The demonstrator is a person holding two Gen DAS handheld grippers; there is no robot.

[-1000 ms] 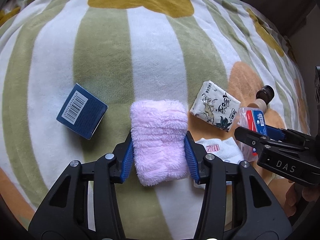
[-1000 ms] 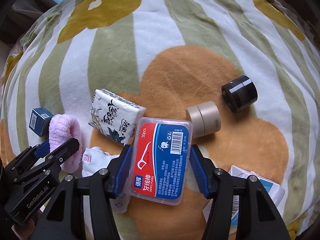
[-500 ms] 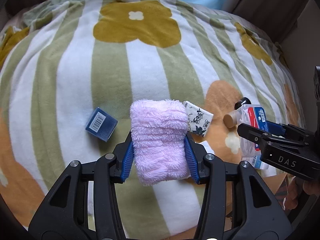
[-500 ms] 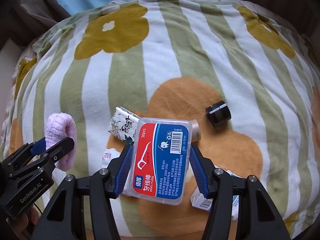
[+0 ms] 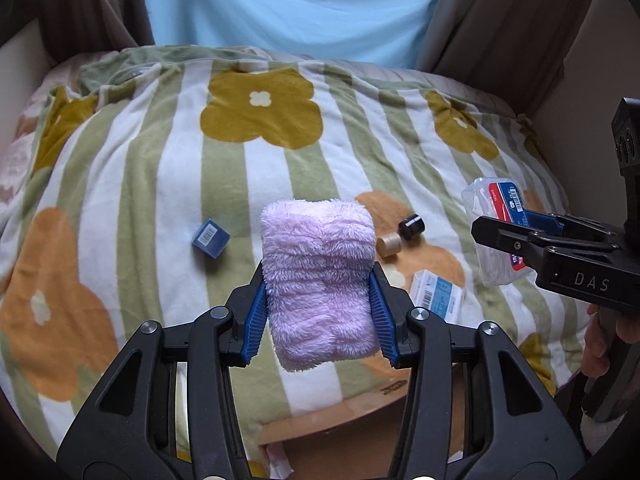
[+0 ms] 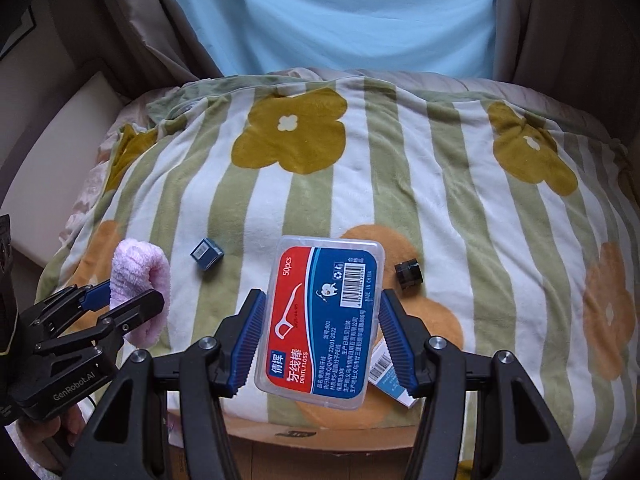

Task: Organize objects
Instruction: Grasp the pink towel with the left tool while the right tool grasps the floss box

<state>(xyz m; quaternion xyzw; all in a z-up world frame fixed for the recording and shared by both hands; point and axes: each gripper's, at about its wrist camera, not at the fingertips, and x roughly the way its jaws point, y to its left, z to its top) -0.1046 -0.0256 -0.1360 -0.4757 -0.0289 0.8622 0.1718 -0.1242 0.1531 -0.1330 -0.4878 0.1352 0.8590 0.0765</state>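
My left gripper is shut on a folded pink fluffy towel and holds it high above the flowered blanket. My right gripper is shut on a clear dental floss box with a red and blue label, also lifted above the bed. The right gripper with the floss box shows at the right of the left wrist view. The left gripper with the towel shows at the left of the right wrist view.
On the blanket lie a small dark blue box, a black cylinder, a beige cylinder and a white and blue carton. A cardboard edge shows below the blanket's front. Curtains and a light blue sheet hang behind.
Both grippers have risen and pulled back from the bed with their loads. The bed objects look smaller and farther. The patterned tissue pack and white item are hidden now.
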